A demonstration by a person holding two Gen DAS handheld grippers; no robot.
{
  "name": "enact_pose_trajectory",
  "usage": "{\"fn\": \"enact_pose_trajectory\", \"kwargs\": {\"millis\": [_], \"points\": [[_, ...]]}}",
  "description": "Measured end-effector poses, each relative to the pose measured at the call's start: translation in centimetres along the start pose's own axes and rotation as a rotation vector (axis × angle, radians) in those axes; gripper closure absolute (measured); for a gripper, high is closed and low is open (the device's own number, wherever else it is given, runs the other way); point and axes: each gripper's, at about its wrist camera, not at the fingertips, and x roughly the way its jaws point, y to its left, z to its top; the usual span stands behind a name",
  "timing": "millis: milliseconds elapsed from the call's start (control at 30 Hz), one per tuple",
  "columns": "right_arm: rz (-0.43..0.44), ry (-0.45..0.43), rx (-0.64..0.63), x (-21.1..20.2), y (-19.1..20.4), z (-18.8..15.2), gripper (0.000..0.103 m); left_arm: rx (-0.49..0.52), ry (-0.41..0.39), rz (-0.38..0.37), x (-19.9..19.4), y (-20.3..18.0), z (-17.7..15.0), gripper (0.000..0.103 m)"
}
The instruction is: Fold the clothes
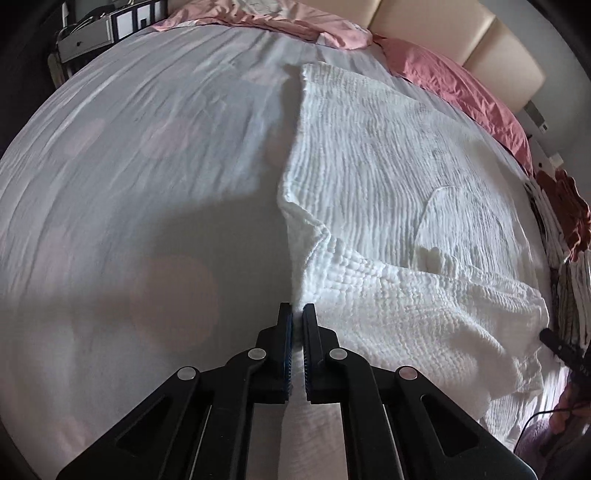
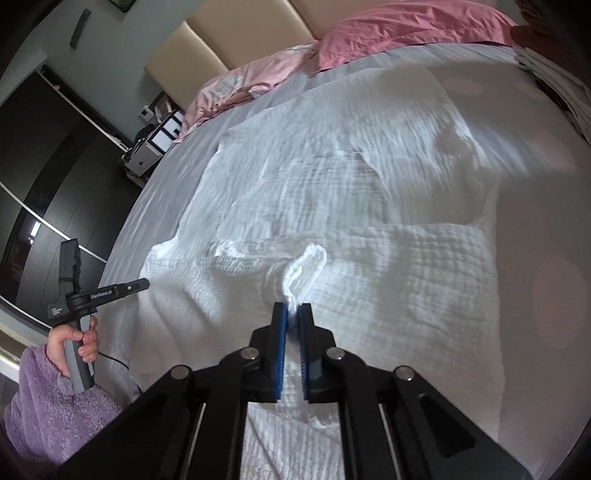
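Nearest the lens in the left wrist view, the left gripper has its black fingers with blue ribbed pads drawn together at bottom centre, pinching the left edge of the white crinkled cotton garment, which spreads from there up through the right half of the frame. The cloth looks light, soft and limp (it creases wherever it is lifted), so I judge it will sag between holds and is best taken at hems or corners, as here. It lies on a pale grey bedsheet with faint pink dots; rumpled pink bedding runs along the upper right below a cream padded headboard, and a grey drawer unit stands at upper left. In the right wrist view, the right gripper, also at bottom centre, is closed on a raised tuft of the same garment, whose folded lower band crosses mid-frame with the wider body beyond toward the top. At lower left a hand in a fuzzy lilac sleeve holds the other gripper's handle, its tip at the garment's left edge. Dark sliding wardrobe doors fill the left side.
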Motion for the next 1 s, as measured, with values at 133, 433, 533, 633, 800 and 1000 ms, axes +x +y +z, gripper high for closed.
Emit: {"fn": "enact_pose_trajectory", "kwargs": {"millis": [133, 433, 533, 633, 800, 1000], "points": [[-0.087, 0.067, -0.002, 2.5, 0.1, -0.5, 0.097, 0.007, 0.053, 0.021, 2.0, -0.4, 0.2, 0.097], [-0.057, 0.043, 0.139, 1.6, -2.5, -1.0, 0.088, -0.067, 0.143, -0.094, 0.1, 0.3, -1.9, 0.039], [-0.066, 0.064, 0.167, 1.0, -2.4, -1.9, 0.084, -0.079, 0.223, -0.107, 0.1, 0.3, -3.3, 0.039], [-0.068, 0.061, 0.191, 0.2, -2.0, -2.9, 0.083, -0.043, 0.296, -0.094, 0.1, -0.3, -5.0, 0.039], [-0.069, 0.107, 0.279, 0.1, -2.5, -4.7, 0.079, 0.008, 0.365, -0.032, 1.1, -1.3, -6.1, 0.059], [-0.031, 0.095, 0.241, -0.2, -1.4, -5.1, 0.096, 0.026, 0.276, 0.006, -1.0, -1.8, -6.0, 0.096]]}}
